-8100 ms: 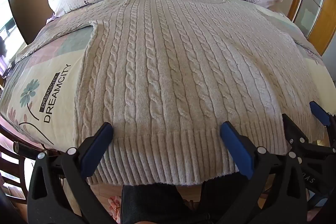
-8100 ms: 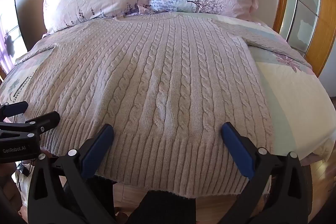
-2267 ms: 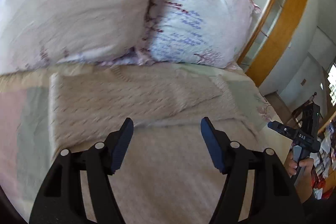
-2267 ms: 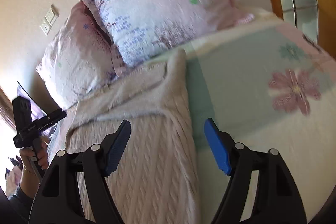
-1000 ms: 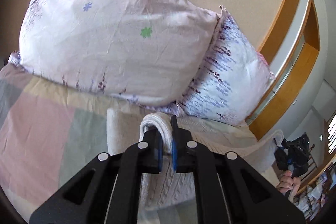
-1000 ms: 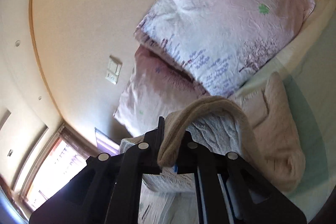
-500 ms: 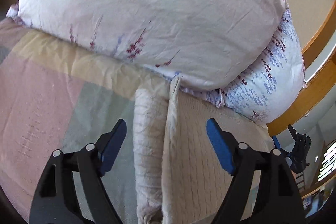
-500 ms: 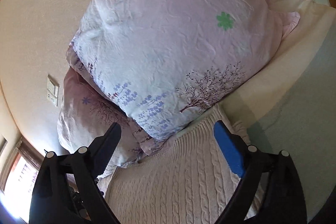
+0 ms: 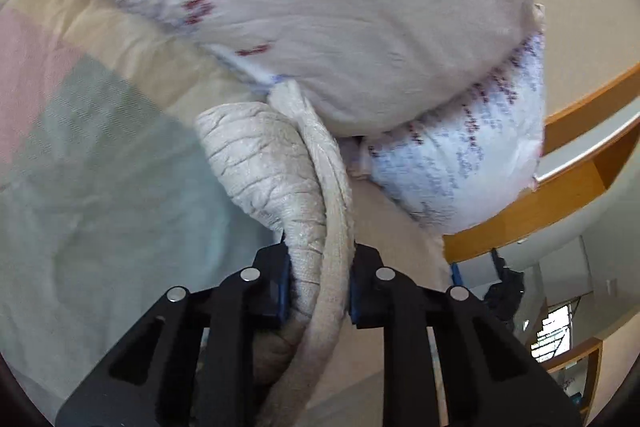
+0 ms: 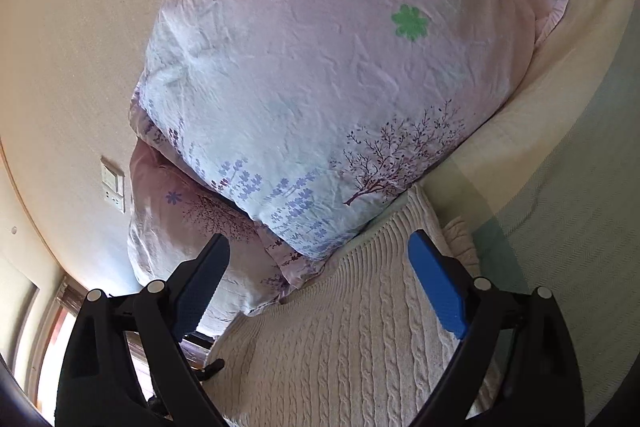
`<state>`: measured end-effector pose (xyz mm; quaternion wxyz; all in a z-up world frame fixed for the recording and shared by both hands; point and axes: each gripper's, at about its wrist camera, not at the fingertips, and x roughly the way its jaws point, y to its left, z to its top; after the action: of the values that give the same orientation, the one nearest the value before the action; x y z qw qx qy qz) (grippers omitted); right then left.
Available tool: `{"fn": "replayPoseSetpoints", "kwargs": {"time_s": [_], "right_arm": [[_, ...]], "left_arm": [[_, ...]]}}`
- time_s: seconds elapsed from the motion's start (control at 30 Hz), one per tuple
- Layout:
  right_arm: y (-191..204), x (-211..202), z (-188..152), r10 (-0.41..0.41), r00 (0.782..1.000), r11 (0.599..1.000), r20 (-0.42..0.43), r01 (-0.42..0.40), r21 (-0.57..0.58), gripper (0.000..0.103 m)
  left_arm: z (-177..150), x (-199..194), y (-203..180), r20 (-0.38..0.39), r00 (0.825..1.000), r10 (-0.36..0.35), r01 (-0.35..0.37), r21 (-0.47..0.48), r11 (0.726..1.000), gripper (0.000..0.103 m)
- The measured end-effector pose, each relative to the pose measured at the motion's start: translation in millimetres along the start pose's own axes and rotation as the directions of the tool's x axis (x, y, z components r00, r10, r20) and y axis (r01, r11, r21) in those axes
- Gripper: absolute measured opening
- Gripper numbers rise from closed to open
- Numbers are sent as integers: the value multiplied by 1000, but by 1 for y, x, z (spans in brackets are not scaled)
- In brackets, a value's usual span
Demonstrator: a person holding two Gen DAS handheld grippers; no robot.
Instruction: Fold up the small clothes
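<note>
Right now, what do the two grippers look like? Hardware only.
Both match. The left gripper and right gripper have matte black linkage arms with cut-out slots and round silver pivot pins. Finger pads are flat, elongated and blue. No cables, sleeves or readable markings show.

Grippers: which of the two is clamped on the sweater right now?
The left gripper: it is shut on a bunched fold of the sweater. The right gripper is open, with nothing between its fingers.
</note>
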<state>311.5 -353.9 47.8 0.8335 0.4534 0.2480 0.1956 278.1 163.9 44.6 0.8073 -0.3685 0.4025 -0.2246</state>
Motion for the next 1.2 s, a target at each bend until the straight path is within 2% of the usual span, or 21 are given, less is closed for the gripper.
{"fn": "replayPoseSetpoints", "kwargs": {"time_s": [0.1,0.2,0.23,0.3,0.33,0.37,0.4,0.47,0.5,0.53,0.57,0.6,0.63,0.7,0.83,0.9,0.97,1.0,1.07,1.13,1.2], "right_arm": [[3,-13,3,-6,999,1000,49,7,-12,92],[0,-28,8,-65,993,997,97,68,-34,92],[-3,-32,12,-91,990,995,107,96,-40,92],[-9,-40,18,-133,984,989,116,140,-51,92],[-12,-44,22,-152,981,986,117,159,-51,92],[-14,-47,26,-166,980,984,109,172,-48,92],[-16,-51,30,-165,982,984,91,170,-51,94],[-14,-50,37,-140,990,985,2,139,-99,100],[-13,-43,38,-139,988,983,-74,129,-127,102],[-14,-35,38,-151,978,981,-141,130,-145,102],[-15,-23,35,-175,962,977,-211,143,-157,102],[-18,-11,32,-200,939,974,-281,159,-159,102],[-25,4,29,-222,906,973,-360,182,-143,102],[-38,23,23,-214,872,977,-441,192,-96,101],[-54,48,3,-176,829,982,-531,185,-36,78],[-54,46,-5,-196,841,980,-505,189,-66,60],[-56,41,-13,-151,856,987,-494,157,-30,42],[-55,39,-15,-125,868,990,-480,142,-3,39],[-46,32,-22,-93,889,994,-448,107,6,37],[-28,25,-31,-35,898,999,-438,41,3,35],[-8,24,-44,27,884,999,-467,-37,-12,34]], "left_arm": [[-2,33,-84,-29,993,-118,121,116,986,20],[-16,102,-150,-119,958,-260,275,144,950,21],[-21,129,-163,-159,937,-309,327,102,939,26],[-30,186,-175,-251,850,-463,459,-77,885,41],[-33,198,-174,-249,824,-509,486,-153,861,49],[-35,201,-171,-237,818,-524,488,-194,851,54],[-34,194,-168,-220,832,-510,476,-191,859,67],[-26,164,-160,-179,888,-422,416,-73,906,82],[-23,146,-154,-145,932,-332,338,15,941,83],[-22,134,-148,-120,960,-254,264,78,961,86],[-23,123,-140,-98,985,-144,158,151,976,88],[-26,117,-129,-96,995,-39,58,204,977,88],[-30,117,-122,-113,993,20,6,223,975,88],[-38,128,-106,-176,979,100,-59,226,972,88],[-58,153,-98,-255,961,107,-50,219,974,88],[-67,167,-104,-242,962,123,-62,247,967,88],[-76,173,-103,-215,972,97,-45,235,971,72],[-79,173,-102,-193,977,93,-49,222,974,67],[-72,167,-101,-211,976,52,-6,213,977,41],[-64,143,-96,-251,968,-1,62,232,971,36],[-64,105,-93,-234,972,-13,83,289,954,36]]}}
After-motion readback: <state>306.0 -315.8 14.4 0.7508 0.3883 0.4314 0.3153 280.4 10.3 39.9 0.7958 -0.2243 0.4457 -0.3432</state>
